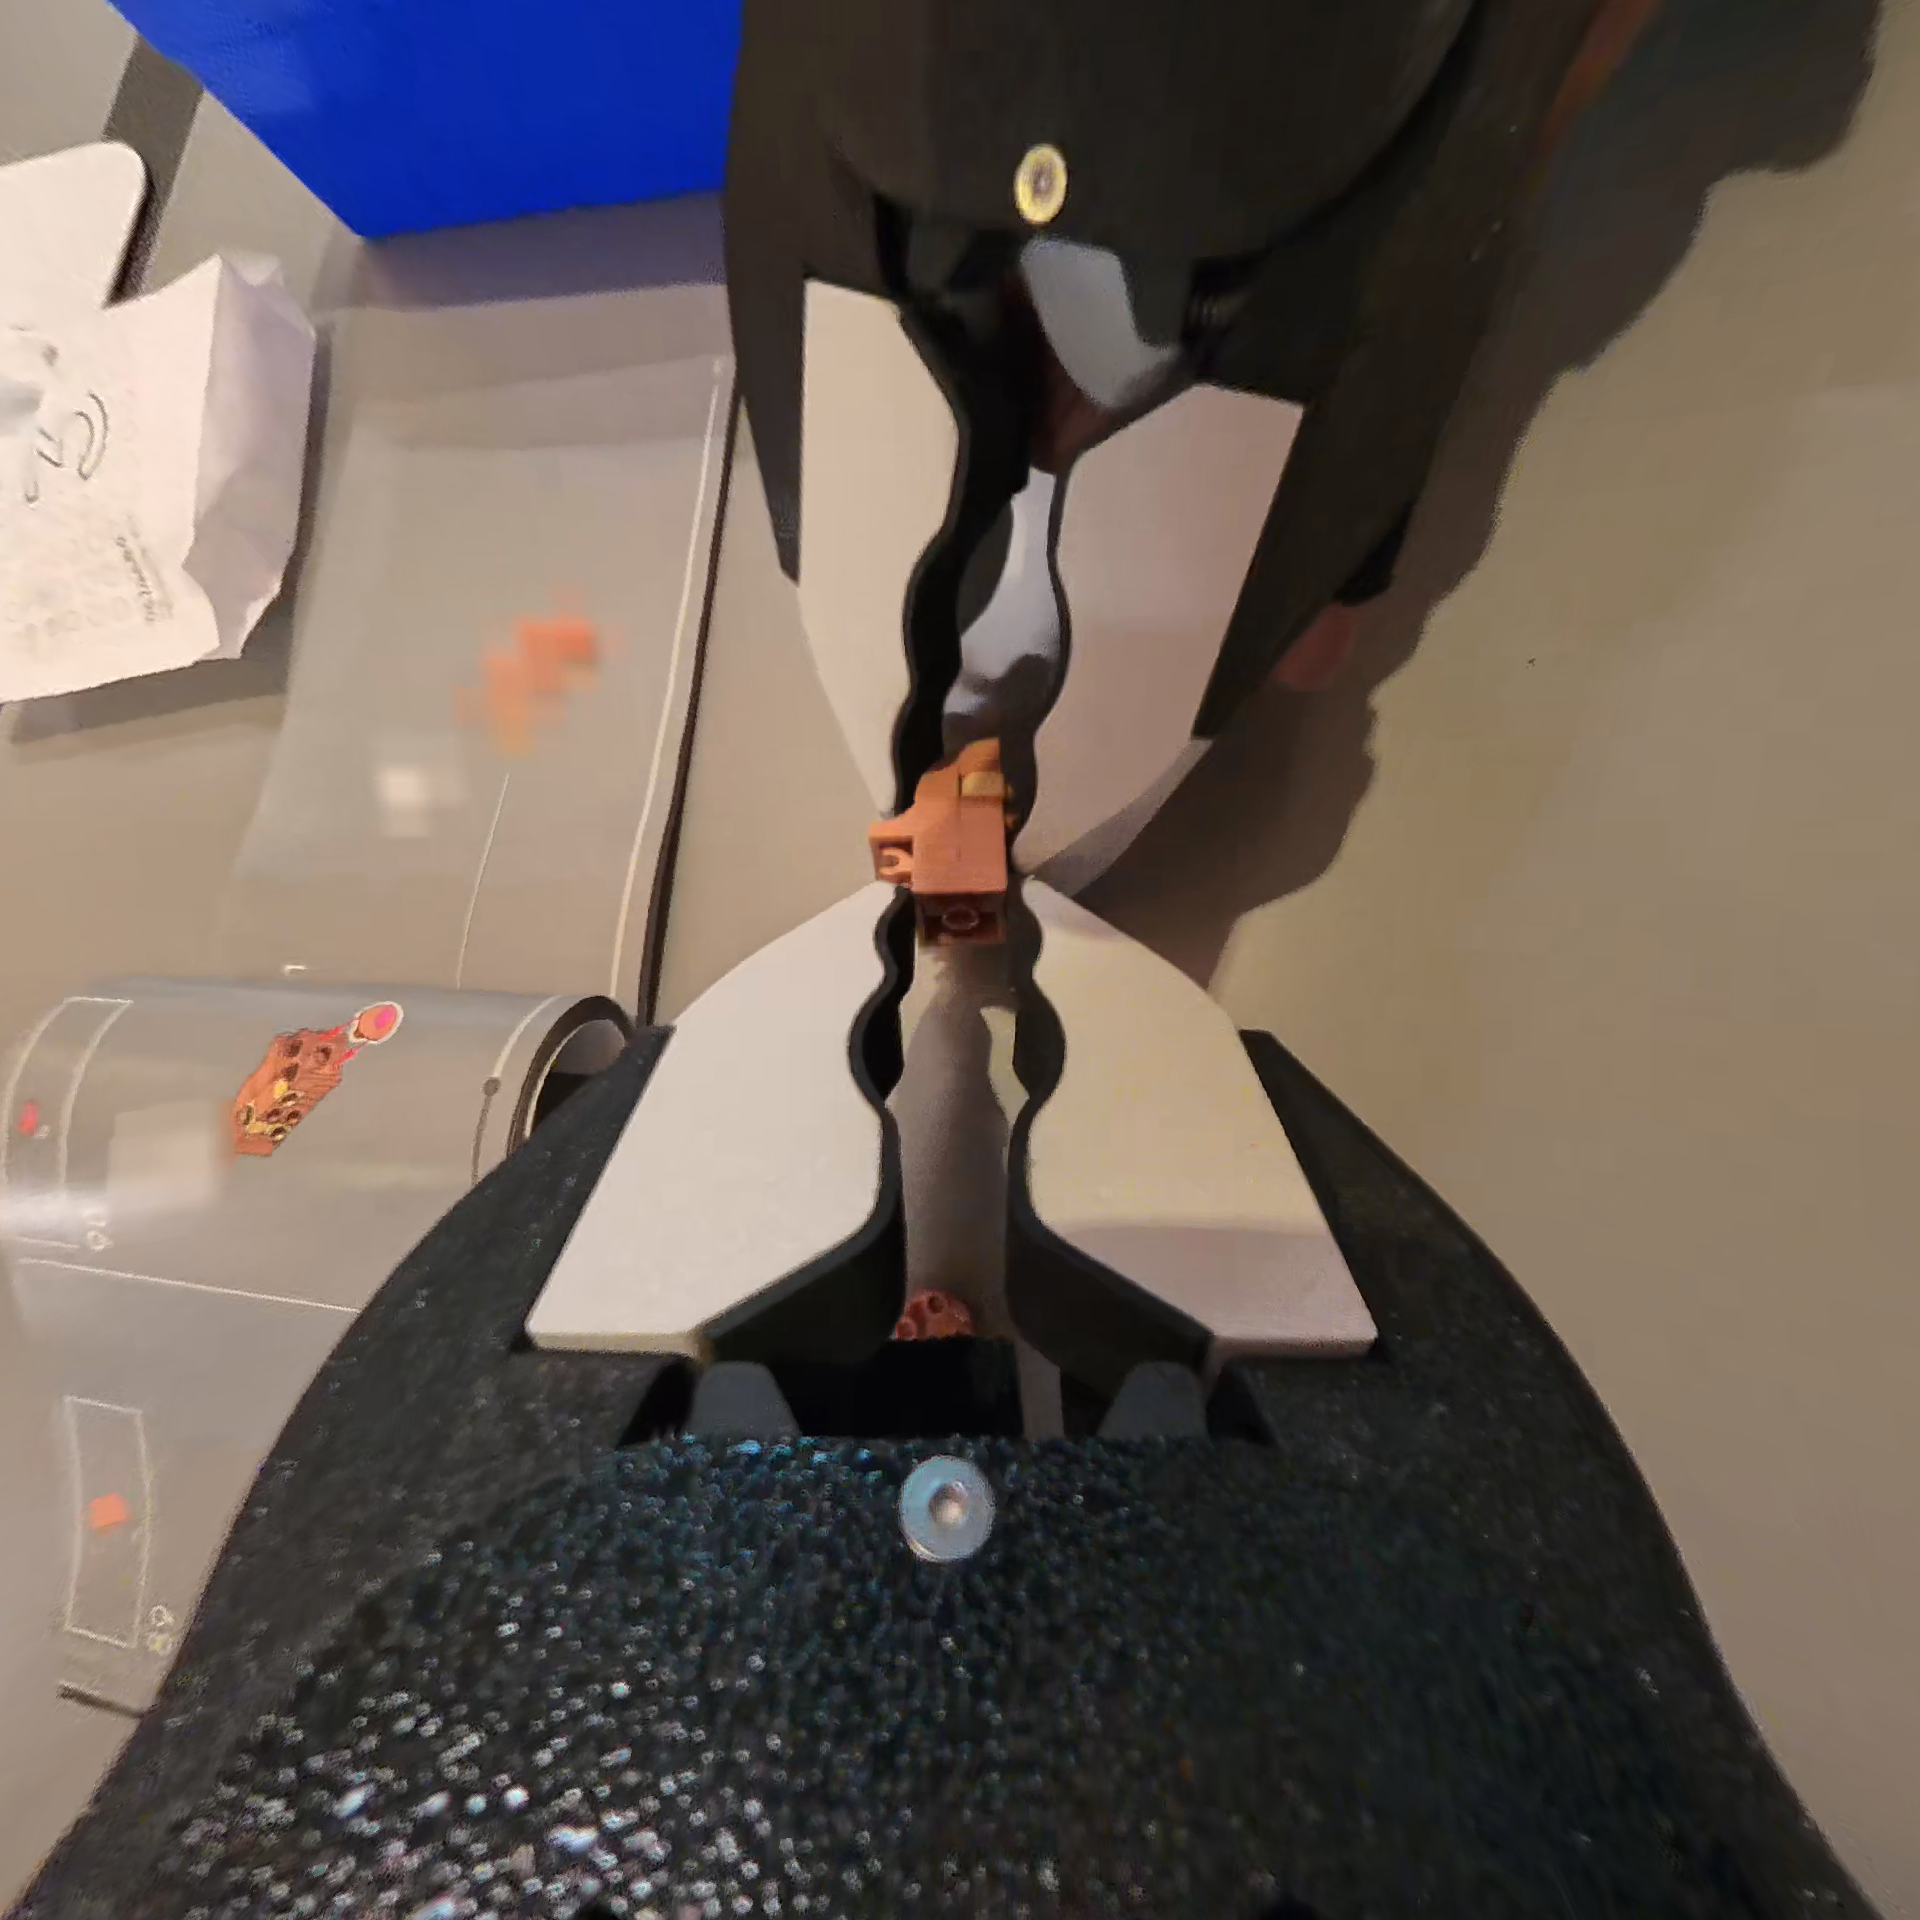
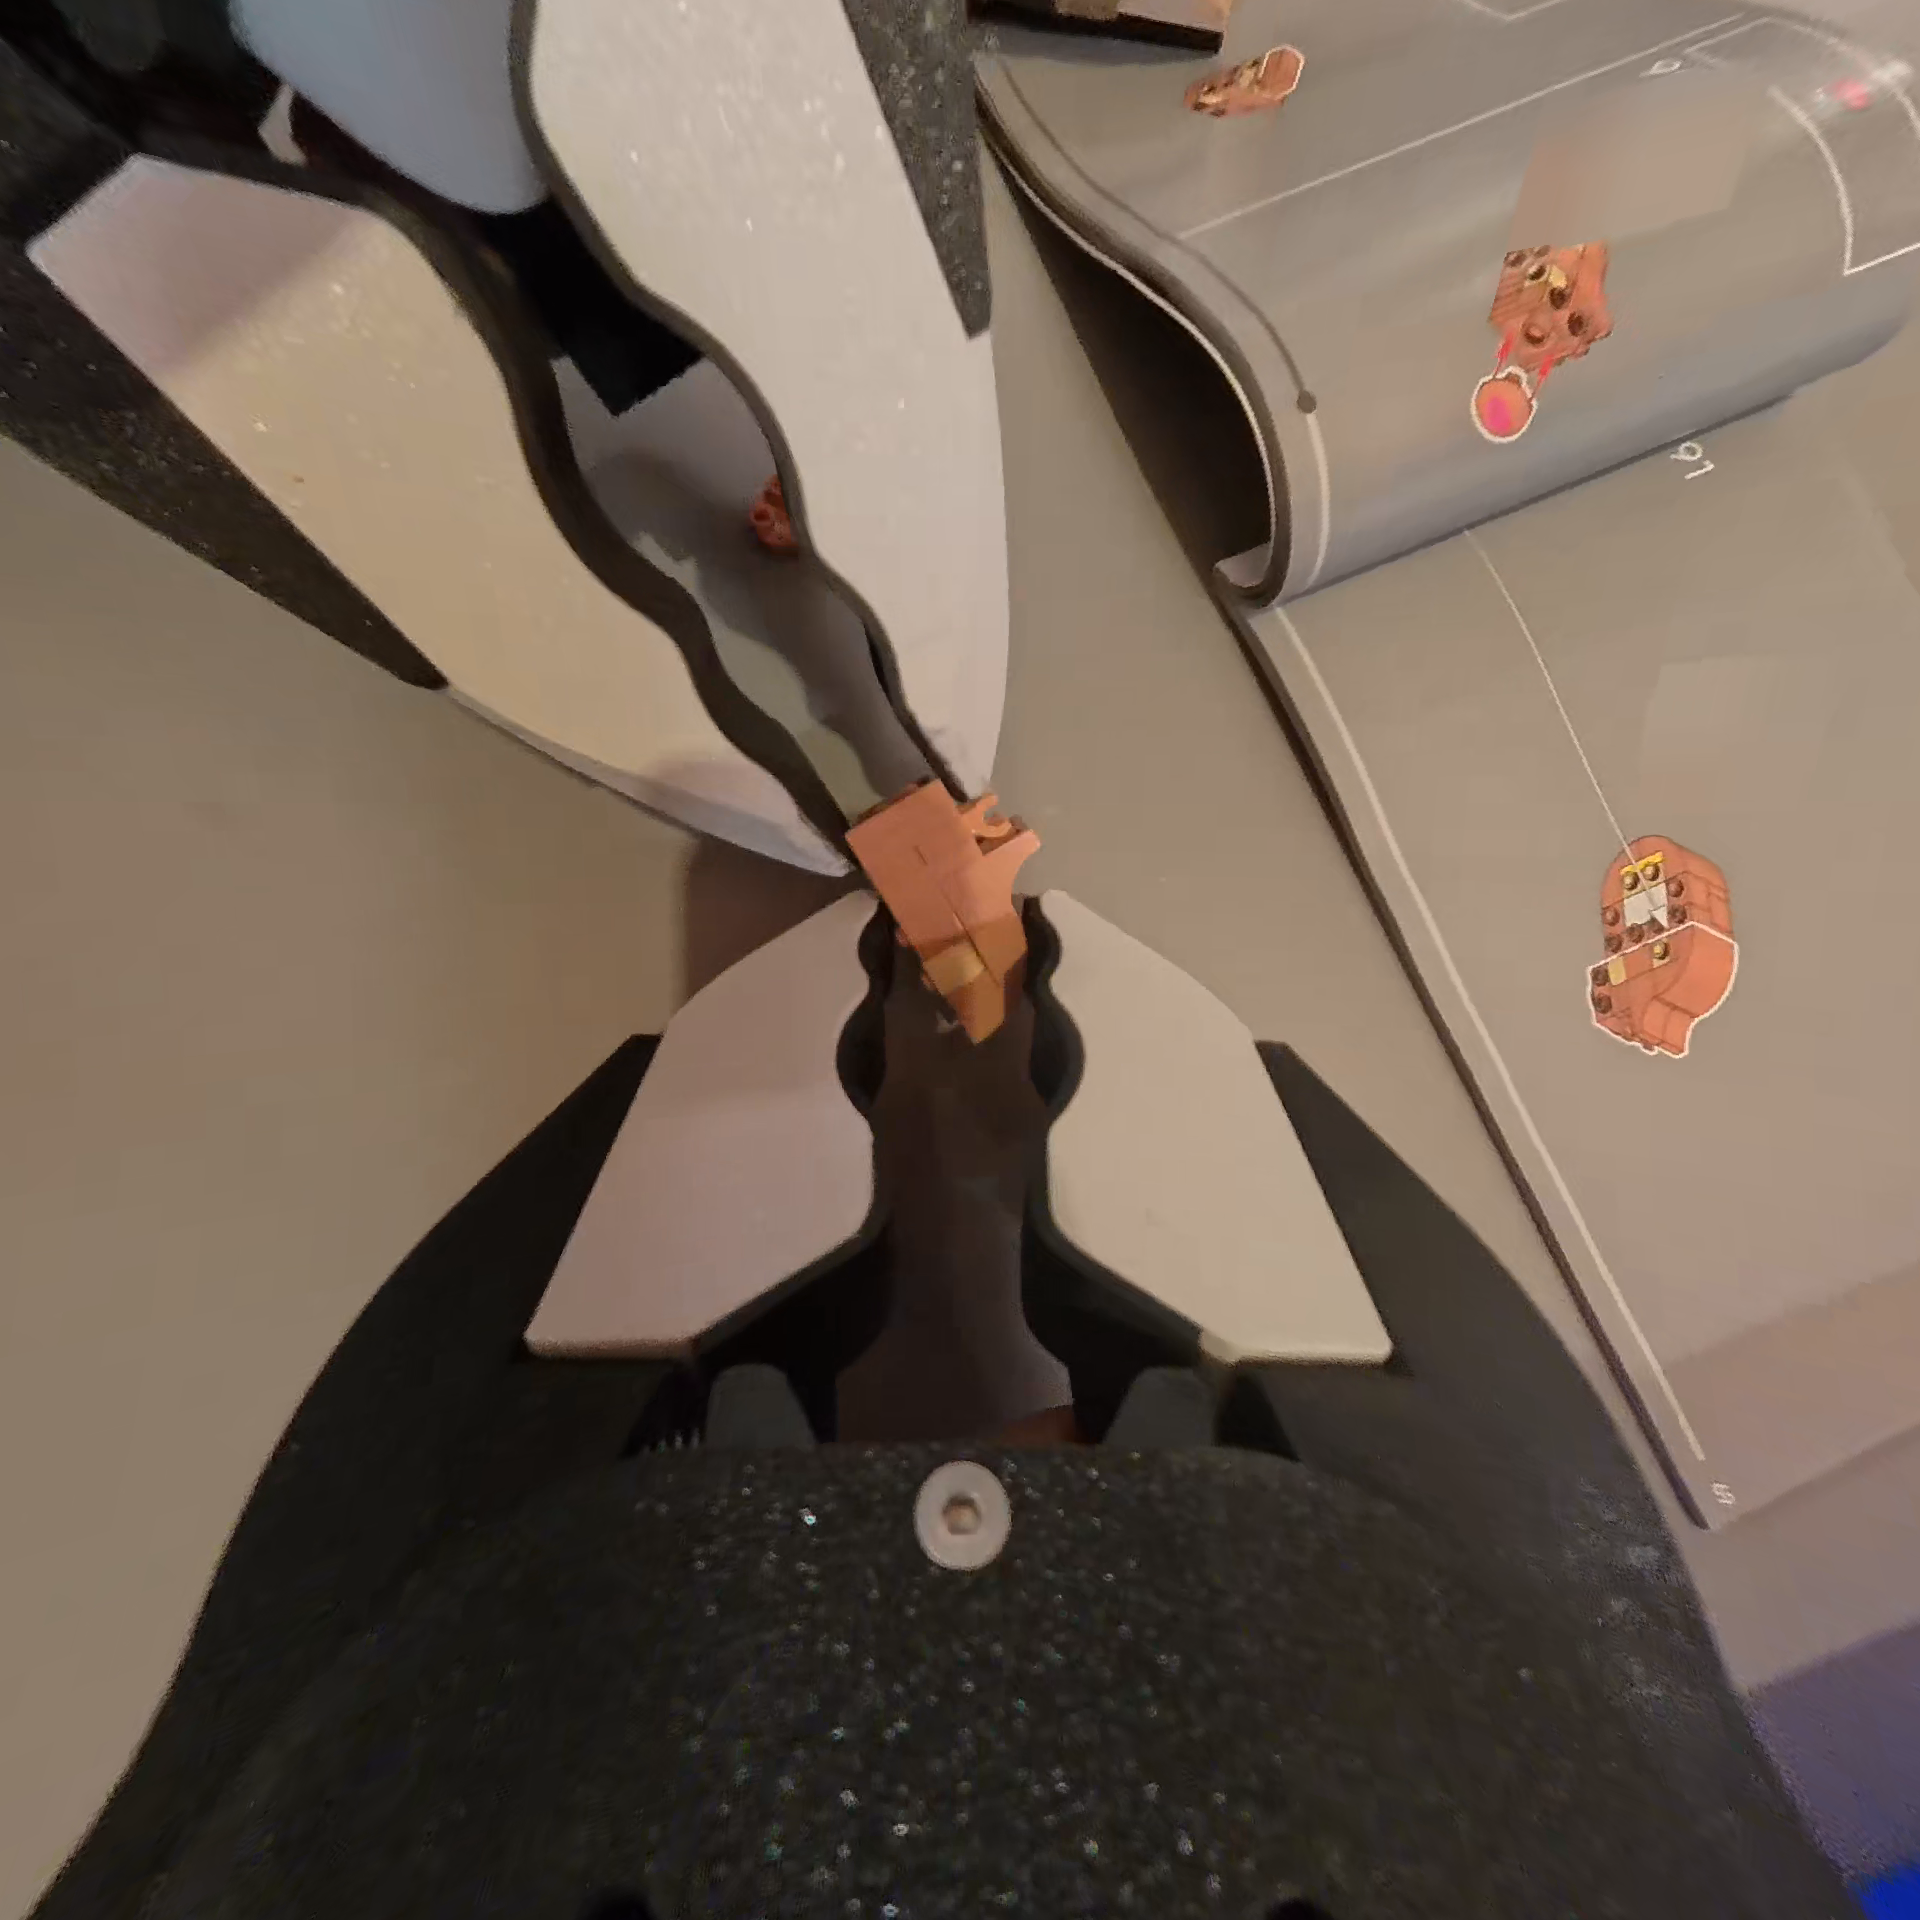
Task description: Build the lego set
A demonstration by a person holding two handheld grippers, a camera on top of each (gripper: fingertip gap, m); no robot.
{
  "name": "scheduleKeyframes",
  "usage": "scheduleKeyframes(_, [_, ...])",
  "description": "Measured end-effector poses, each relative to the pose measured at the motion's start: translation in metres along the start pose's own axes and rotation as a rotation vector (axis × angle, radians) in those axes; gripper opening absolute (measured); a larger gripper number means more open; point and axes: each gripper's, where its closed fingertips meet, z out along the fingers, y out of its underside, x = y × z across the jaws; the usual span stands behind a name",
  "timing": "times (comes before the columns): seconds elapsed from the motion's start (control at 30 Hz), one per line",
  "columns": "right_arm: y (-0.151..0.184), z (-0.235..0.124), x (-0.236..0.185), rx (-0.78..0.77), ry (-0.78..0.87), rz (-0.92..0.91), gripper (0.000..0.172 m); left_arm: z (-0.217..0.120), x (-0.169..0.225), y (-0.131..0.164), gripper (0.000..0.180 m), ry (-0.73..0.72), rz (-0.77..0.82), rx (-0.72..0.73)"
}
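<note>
Both jaws stand nearly closed, tip to tip, on one small brown brick assembly (image 1: 951,847). Left gripper (image 1: 961,914) clamps the near end of the bricks, its pads pressed against the dark brown block there; the right gripper (image 2: 956,971) grips the opposite end, where a tan piece shows between its fingers. In the left wrist view the right gripper reaches in from the far side, so the bricks hang in the air between the two sets of fingertips, above the grey table (image 1: 1610,935). A small clip-like part juts from the side of the assembly, clear of both grippers. Going by size among the rest: a blue box (image 1: 447,104) lies at the far left of the left wrist view; an open instruction booklet (image 2: 1558,727) with pictures of brown brick models lies on the table at the right of the right wrist view, one page curled over; a crumpled white paper (image 1: 135,436) rests at the far left near the box; and a tiny brown round piece (image 2: 774,514) lies on the table, seen between the left gripper's fingers.
</note>
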Motion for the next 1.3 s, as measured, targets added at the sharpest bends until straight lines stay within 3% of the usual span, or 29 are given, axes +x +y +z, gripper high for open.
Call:
scheduleKeyframes(0.03, [-0.002, -0.001, 0.000, 0.020, -0.005, 0.015, 0.023, -0.001, 0.000, 0.000, 0.016, -0.002, -0.003, 0.013])
scheduleKeyframes(0.17, [-0.024, -0.015, 0.000, 0.212, -0.080, 0.133, 0.023, -0.015, -0.009, -0.015, 0.017, -0.045, -0.047, 0.217])
scheduleKeyframes(0.37, [-0.066, -0.068, -0.003, 0.676, -0.337, 0.371, 0.023, -0.056, -0.013, -0.061, 0.018, 0.023, -0.171, 0.682])
scheduleKeyframes(0.53, [-0.075, -0.086, -0.005, 0.824, -0.446, 0.430, 0.023, -0.063, -0.011, -0.079, 0.020, 0.090, -0.282, 0.884])
scheduleKeyframes(0.83, [-0.078, -0.095, -0.020, 0.908, -0.582, 0.387, 0.022, -0.077, -0.010, -0.087, 0.023, 0.185, -0.373, 1.041])
scheduleKeyframes(1.3, [-0.074, -0.105, -0.072, 0.822, -0.969, 0.321, 0.023, -0.082, 0.029, -0.090, 0.030, 0.440, -0.270, 1.033])
